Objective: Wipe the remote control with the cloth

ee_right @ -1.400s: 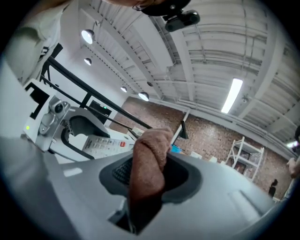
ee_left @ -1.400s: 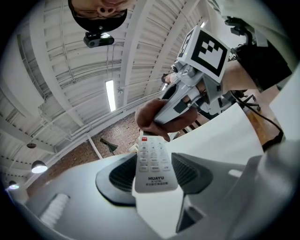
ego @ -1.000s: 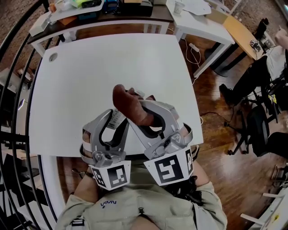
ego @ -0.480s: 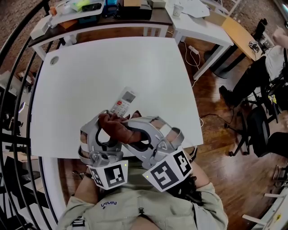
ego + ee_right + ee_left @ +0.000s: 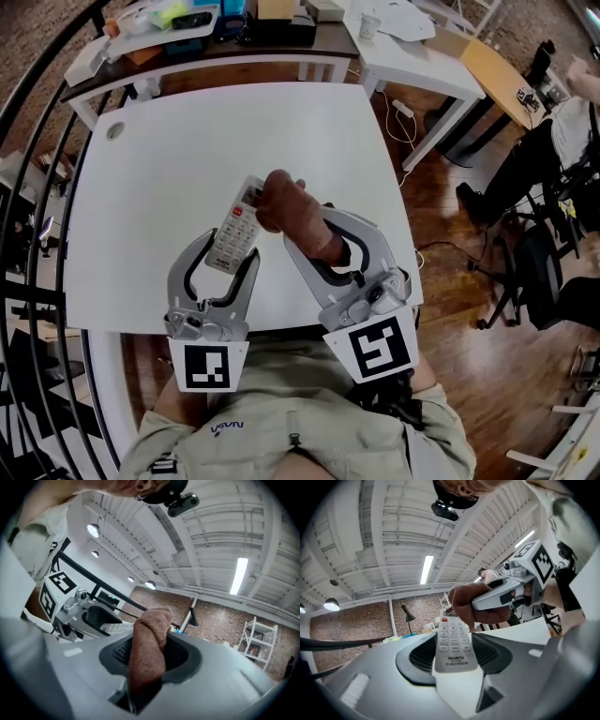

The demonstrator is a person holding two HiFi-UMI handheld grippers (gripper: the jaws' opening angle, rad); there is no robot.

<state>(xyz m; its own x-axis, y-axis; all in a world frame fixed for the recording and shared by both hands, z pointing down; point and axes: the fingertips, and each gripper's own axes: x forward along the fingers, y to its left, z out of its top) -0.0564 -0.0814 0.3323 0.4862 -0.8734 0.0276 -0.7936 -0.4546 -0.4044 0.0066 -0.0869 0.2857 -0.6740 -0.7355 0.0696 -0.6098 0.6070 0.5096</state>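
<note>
Moved since earlier: compared with half a second before, the cloth (image 5: pixel 298 214) has been carried up and to the right, from across the lower part of the remote control (image 5: pixel 234 232) to its upper end. More of the keypad is uncovered, and the left marker cube (image 5: pixel 207 366) is now turned square to the head view.
Left tongs (image 5: pixel 232 247): held at lower centre-left of the head view and pointed up the frame, roughly level above the bench (image 5: pixel 169 150). The jaws are set fairly wide and are clamped on the near end of the remote control.
Right tongs (image 5: pixel 311 225): held at lower centre-right of the head view and angled up and to the left, toward the remote control. The jaws are set narrow and are gripped on the cloth, which bunches out past their tips.
Remote control: white, keypad up, lifted off the bench near the frame's centre. It leans toward the upper right, with its display end farthest from the person.
Cloth: brown and rolled into a thick wad. It is pressed against the right side of the remote control's upper end, and part of that end is covered by it.
Arms: both forearms are seen at the bottom centre of the head view, close together, each ending behind its marker cube.
</note>
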